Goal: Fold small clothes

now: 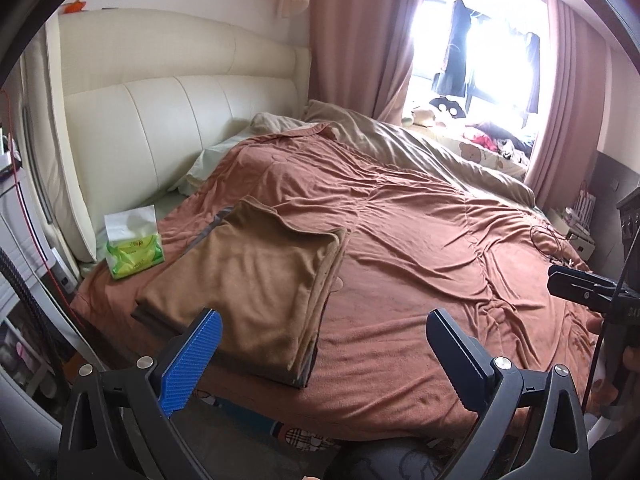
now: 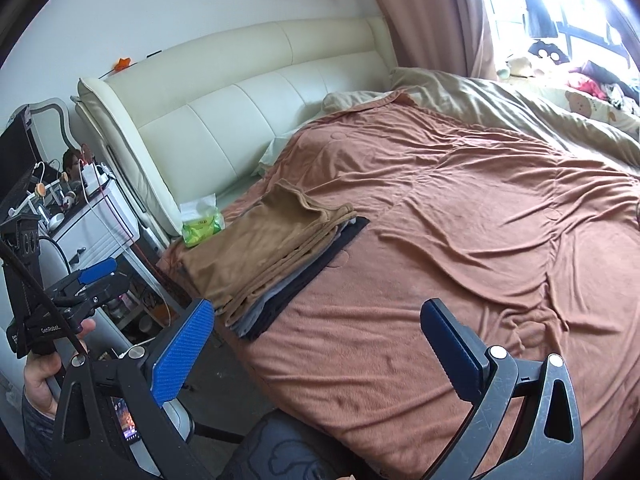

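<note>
A folded tan garment lies on top of a stack of folded clothes at the near left corner of the bed. In the right wrist view the tan garment tops grey and black folded pieces. My left gripper is open and empty, held above the bed's near edge just in front of the stack. My right gripper is open and empty, held over the bed's edge to the right of the stack. The left gripper also shows at the left of the right wrist view.
The rust-brown blanket covers the bed, with a beige duvet bunched at the far side. A green tissue pack sits by the cream headboard. A cluttered white nightstand stands left of the bed. Curtains and a window are behind.
</note>
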A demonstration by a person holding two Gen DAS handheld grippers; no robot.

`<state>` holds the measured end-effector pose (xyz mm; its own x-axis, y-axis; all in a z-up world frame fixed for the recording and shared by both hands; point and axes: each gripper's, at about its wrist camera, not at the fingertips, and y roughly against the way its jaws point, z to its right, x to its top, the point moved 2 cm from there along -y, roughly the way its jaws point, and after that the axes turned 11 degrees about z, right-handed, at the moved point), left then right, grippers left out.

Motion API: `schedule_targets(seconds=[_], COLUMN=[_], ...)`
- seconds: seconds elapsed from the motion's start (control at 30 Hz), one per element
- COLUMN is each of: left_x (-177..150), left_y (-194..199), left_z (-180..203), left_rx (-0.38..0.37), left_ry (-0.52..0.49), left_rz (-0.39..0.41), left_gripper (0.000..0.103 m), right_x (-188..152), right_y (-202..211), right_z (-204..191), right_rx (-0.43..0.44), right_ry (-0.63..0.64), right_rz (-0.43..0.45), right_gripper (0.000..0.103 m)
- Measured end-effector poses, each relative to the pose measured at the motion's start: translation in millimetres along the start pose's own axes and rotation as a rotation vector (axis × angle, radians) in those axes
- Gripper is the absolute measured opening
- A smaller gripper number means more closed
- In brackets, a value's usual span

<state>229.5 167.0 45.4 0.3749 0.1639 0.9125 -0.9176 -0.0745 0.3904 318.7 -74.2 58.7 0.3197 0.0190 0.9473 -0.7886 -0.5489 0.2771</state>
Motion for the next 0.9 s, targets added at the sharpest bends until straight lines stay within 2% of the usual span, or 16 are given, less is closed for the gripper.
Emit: schedule_targets(seconds=[0.43,0.9], left_x=[-36,-71], left_y=[74,124], left_z=[42,78], left_rx=[-0.034,-0.081], left_ry=[-0.022,-0.030], left_rz=[0.093,0.160], left_gripper=[0.102,0.102], right_x=[-46,-107], right_y=[97,161], right_z=[-12,-15], right_rx=[-0.057,-0.102], right_ry=[0.018,0.040], right_rz=[0.107,0.209], right_gripper=[0.103,0.103])
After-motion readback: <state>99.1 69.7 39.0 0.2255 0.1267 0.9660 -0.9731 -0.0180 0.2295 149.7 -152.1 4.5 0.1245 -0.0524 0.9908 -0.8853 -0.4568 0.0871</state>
